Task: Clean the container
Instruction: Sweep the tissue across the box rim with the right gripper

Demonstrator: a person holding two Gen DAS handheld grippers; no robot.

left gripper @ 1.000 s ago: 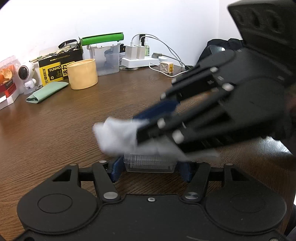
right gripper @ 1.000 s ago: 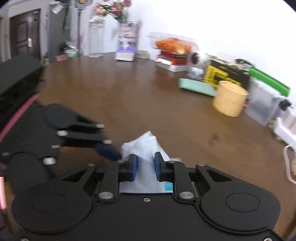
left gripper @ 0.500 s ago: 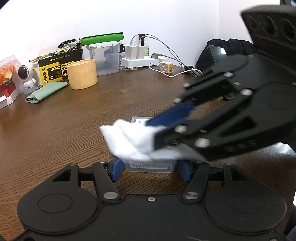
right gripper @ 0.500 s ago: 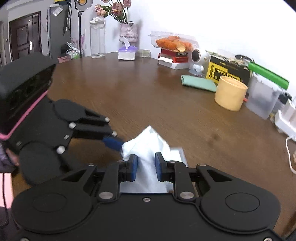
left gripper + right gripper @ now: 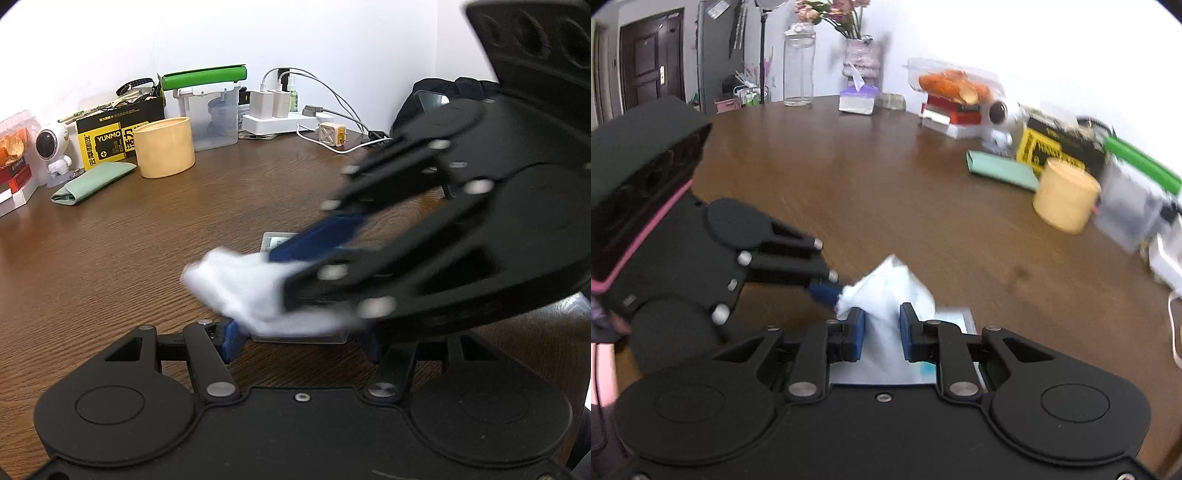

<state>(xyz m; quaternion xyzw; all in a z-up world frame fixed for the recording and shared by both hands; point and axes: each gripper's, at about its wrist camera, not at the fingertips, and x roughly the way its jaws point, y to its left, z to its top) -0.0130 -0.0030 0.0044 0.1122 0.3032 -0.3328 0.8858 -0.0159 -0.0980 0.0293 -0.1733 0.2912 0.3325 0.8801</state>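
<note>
The table (image 5: 110, 258) bears the clear container (image 5: 301, 336) near its front edge, pinched between the left gripper's (image 5: 301, 341) pads. The right gripper (image 5: 882, 332), reaching in from the right, clamps a white tissue (image 5: 886, 288) on the container.

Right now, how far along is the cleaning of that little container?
Midway, it seems. Done: the left gripper clamps the clear container on the table, and the right gripper has a white tissue pinched. In hand: the tissue lies on the container, wiping. Left: finishing and letting go; how clean it is, I cannot tell.
</note>
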